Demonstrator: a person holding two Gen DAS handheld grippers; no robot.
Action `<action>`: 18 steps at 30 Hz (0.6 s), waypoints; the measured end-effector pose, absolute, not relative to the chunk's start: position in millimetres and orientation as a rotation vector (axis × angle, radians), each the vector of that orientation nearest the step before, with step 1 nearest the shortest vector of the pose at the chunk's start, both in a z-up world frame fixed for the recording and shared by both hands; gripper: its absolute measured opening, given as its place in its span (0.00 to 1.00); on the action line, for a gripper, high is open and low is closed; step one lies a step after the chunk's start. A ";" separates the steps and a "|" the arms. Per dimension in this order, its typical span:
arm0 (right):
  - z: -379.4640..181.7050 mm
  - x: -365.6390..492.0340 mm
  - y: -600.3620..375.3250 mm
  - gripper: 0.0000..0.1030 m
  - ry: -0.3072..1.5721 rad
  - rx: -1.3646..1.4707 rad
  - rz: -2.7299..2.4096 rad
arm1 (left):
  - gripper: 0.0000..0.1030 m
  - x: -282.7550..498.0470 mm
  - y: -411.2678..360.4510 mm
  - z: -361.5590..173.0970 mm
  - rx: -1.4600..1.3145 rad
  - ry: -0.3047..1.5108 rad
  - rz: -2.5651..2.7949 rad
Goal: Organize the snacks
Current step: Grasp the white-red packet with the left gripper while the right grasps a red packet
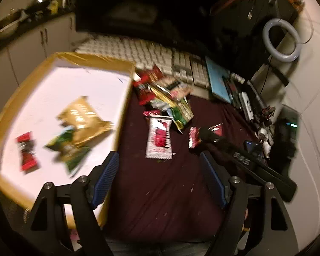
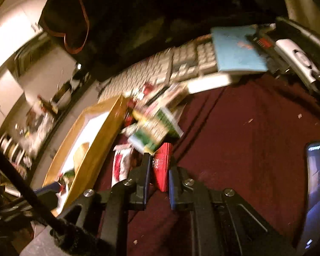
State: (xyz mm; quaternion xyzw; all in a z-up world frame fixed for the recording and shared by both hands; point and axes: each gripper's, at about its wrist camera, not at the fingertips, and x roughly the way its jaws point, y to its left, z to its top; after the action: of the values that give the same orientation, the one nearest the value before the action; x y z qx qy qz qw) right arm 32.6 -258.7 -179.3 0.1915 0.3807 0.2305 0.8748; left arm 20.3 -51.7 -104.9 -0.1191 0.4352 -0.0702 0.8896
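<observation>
The step in hand looks like carrying one more packet to the box: the right gripper (image 2: 159, 170) has its jaws drawn narrow around a red snack packet (image 2: 162, 170), which stands between the blue pads and seems pinched by them, though blur leaves the contact less than certain. The left gripper (image 1: 160, 170) is spread wide and holds nothing; only dark red cloth (image 1: 160, 202) lies between its jaws. Just ahead of the left jaws lies a white-and-red packet (image 1: 159, 137) on the cloth, and beyond it the loose pile of snacks (image 1: 164, 93) against the far corner of the box. To the left of the left jaws sits the cardboard box (image 1: 119, 128), with a gold bag (image 1: 83, 119), a green packet (image 1: 70, 149) and a small red packet (image 1: 27, 151) already on its white floor. Next, I judge, the right gripper must lift its packet over the box wall, to its left, and release it inside. Farthest off, a keyboard (image 1: 138, 51) lies behind the pile.
</observation>
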 end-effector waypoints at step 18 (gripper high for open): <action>-176.3 27.8 -248.0 0.12 0.770 0.339 0.511 | 0.29 95.2 -84.3 -153.1 -0.069 1.073 -0.023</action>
State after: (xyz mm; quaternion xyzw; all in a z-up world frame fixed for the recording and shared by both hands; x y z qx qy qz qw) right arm 27.8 -248.0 -176.3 0.1625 0.3697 0.2455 0.8813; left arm 95.2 -84.3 -153.1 -0.0329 0.5109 -0.0110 0.8590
